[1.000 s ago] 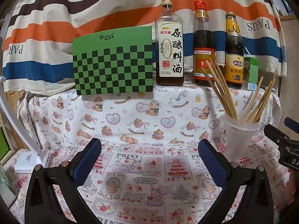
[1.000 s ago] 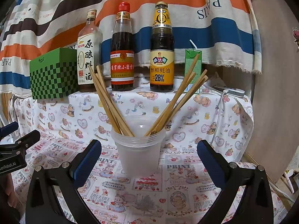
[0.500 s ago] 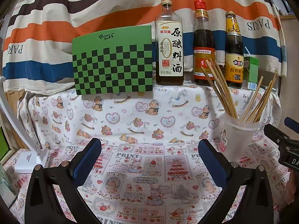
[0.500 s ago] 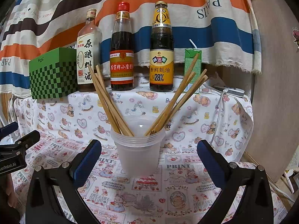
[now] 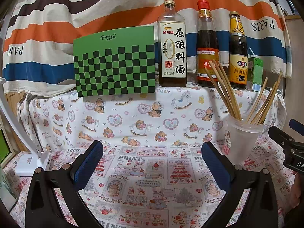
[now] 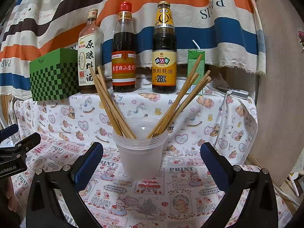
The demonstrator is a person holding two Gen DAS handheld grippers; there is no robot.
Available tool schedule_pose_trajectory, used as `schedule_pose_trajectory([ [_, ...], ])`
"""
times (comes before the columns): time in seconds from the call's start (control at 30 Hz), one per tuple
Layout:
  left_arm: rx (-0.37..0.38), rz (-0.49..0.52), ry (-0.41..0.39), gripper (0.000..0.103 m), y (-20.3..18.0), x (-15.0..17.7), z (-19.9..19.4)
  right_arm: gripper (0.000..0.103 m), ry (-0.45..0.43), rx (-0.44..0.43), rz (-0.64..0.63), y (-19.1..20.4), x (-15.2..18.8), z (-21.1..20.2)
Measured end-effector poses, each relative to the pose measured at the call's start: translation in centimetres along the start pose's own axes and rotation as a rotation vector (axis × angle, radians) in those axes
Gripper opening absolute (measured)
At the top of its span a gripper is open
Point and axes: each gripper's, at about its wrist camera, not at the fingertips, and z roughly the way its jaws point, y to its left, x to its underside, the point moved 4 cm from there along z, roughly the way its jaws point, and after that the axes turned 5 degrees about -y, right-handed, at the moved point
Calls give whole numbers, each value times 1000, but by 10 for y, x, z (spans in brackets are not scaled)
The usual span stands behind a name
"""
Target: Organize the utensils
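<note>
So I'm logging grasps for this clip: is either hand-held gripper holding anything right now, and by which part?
Nothing is held. The left hand-held gripper and right hand-held gripper are both open; the chopsticks stand untouched in the plastic cup.

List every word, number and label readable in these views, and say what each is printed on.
"原酿料酒", "480mL": clear bottle.
"28%", "醇鲜蚝油": yellow-labelled bottle.
"小磨香": red-capped bottle; the rest is unclear.
"PARIS", mirrored, and "HERMES", upside down: striped cloth.
"PRINT", "Baby", "Bear": tablecloth.
"GenRobot.AI": left gripper.
Script logo on green checkered box: too stylised to read.
Sticker on plastic cup: too small.
</note>
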Motion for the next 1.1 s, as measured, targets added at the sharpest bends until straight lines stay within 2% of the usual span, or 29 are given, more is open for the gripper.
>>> schedule_pose_trajectory([
  [0.87,3,6,-6,103,0,1,0,103,1,0,0,0,0,0],
  [1.1,33,-8,-9,102,0,1,-2,103,1,0,-4,0,0,1],
])
